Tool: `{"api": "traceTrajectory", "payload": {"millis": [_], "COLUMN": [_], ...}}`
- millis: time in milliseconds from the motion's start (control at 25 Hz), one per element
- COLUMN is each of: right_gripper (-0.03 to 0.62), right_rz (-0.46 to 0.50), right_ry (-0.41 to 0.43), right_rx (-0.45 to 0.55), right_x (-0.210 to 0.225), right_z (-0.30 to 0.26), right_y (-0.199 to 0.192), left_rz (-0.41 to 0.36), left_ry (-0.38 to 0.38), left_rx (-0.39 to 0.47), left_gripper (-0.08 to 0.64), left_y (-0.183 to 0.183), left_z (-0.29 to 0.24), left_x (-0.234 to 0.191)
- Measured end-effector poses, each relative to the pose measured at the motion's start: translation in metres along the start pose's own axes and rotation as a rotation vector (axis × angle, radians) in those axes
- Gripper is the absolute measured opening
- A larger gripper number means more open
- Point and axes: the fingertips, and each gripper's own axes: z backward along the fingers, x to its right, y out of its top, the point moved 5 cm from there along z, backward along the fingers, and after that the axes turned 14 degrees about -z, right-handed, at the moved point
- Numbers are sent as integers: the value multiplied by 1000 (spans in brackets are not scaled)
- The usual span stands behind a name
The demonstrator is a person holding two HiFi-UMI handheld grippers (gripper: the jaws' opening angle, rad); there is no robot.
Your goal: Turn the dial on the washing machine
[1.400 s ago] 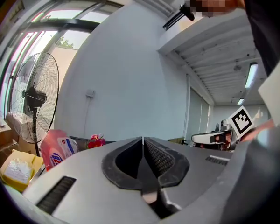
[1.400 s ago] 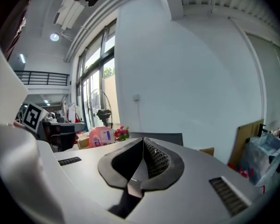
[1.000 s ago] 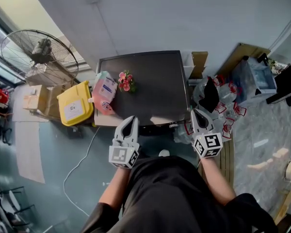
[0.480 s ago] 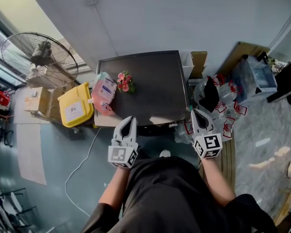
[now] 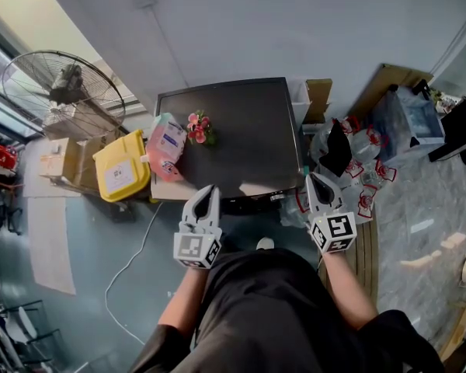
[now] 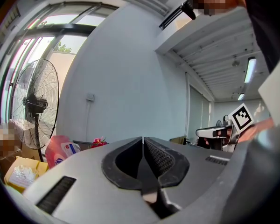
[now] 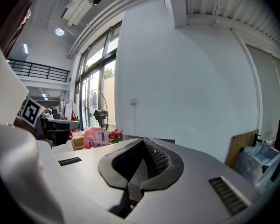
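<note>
approach step, dial not yet reached; left tongs (image 5: pixel 207 191) and right tongs (image 5: pixel 317 180) both pressed together, empty, near the front edge of the washing machine (image 5: pixel 237 127); dial not discernible; next move likely: locate dial, spread one pair around it.

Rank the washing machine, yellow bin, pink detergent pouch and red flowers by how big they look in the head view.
Largest to smallest:
washing machine
yellow bin
pink detergent pouch
red flowers
The bin sits lower, farther off, so may really be bigger.

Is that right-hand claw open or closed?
Closed: the right gripper shows its two jaws pressed together, with nothing between them.
</note>
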Motion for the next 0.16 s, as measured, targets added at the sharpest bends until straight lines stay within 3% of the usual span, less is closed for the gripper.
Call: {"api": "traceTrajectory", "payload": {"millis": [160], "right_gripper": [-2], "right_rz": [-1], "right_ry": [6], "right_rx": [1], "right_x": [-3], "right_z": [3], "right_y": [0], "left_rz": [4], "left_ry": [0], "left_rx": [-5], "left_gripper": [12], "left_y": [-1], "left_z": [4], "left_x": [1]}}
